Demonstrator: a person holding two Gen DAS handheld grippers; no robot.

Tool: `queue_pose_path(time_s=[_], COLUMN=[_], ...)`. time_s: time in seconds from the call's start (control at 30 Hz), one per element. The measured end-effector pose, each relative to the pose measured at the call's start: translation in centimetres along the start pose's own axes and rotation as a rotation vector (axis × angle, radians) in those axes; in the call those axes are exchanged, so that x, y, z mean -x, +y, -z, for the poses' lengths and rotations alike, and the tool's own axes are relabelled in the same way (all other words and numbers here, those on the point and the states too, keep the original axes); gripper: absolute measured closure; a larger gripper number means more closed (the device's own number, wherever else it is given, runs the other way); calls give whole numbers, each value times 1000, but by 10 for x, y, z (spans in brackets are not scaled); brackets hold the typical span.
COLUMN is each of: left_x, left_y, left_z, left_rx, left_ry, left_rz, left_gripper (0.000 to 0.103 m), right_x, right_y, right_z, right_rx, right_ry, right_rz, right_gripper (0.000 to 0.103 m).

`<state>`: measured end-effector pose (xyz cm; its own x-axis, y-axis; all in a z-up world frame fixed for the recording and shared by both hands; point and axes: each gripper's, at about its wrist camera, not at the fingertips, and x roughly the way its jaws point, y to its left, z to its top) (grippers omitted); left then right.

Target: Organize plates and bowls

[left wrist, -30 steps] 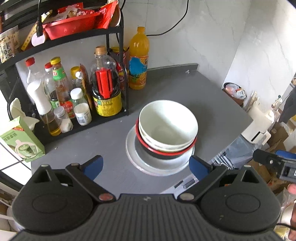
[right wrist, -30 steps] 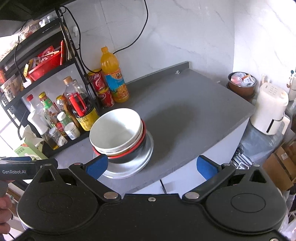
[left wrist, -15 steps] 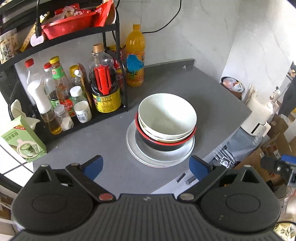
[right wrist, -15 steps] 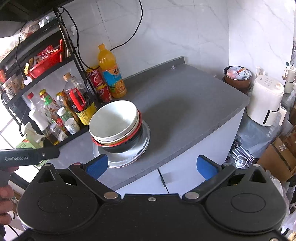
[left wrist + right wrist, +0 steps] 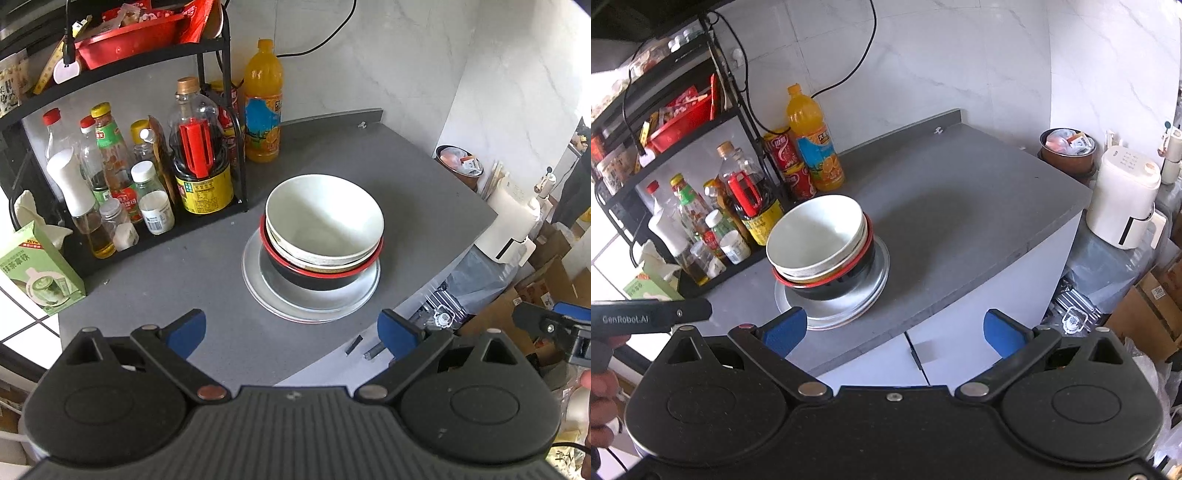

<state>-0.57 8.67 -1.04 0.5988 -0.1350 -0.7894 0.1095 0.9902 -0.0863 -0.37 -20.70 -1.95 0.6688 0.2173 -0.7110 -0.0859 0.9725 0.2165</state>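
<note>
Left gripper (image 5: 291,332): lower centre of the left wrist view; jaws wide apart, nothing between the blue pads (image 5: 186,330); held above the near edge of the counter, clear of the stack.
Right gripper (image 5: 892,330): lower centre of the right wrist view; jaws wide apart, empty; the left pad overlaps the near rim of the plates in the picture, contact cannot be told.
White bowl (image 5: 325,216): centre of the left wrist view, top of the stack, upright, empty inside.
Nested bowls: the white bowl sits in a second pale bowl, and that one in a black bowl with red rim (image 5: 317,275).
Plates (image 5: 266,291): grey, round, stacked flat under the bowls on the counter; how many cannot be told.
Same stack, right wrist view: white bowl (image 5: 818,234) left of centre, plates (image 5: 875,280) beneath.
Counter (image 5: 388,177): dark grey, set in a corner of white marble wall.
Rack (image 5: 221,92): black, upper left, just beside the stack; sauce bottles and jars on the lower level, red basket (image 5: 129,38) on the upper shelf.
Orange juice bottle (image 5: 263,107): upright by the wall, right of the rack.
Green carton (image 5: 35,271): left edge of the frame.
White appliance (image 5: 1124,206): right edge, beyond the counter.
</note>
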Motion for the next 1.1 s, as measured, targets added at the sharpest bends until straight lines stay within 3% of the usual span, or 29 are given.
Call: queue_pose_path(time_s=[1.1], left_x=[-11], left_y=[-6], left_z=[-3], left_rx=[-1], left_ry=[14], left_rz=[23], left_gripper=[5], right_x=[8], right_y=[-2], right_z=[-2], right_rx=[2], right_ry=[15], right_rz=[34], right_gripper=[0])
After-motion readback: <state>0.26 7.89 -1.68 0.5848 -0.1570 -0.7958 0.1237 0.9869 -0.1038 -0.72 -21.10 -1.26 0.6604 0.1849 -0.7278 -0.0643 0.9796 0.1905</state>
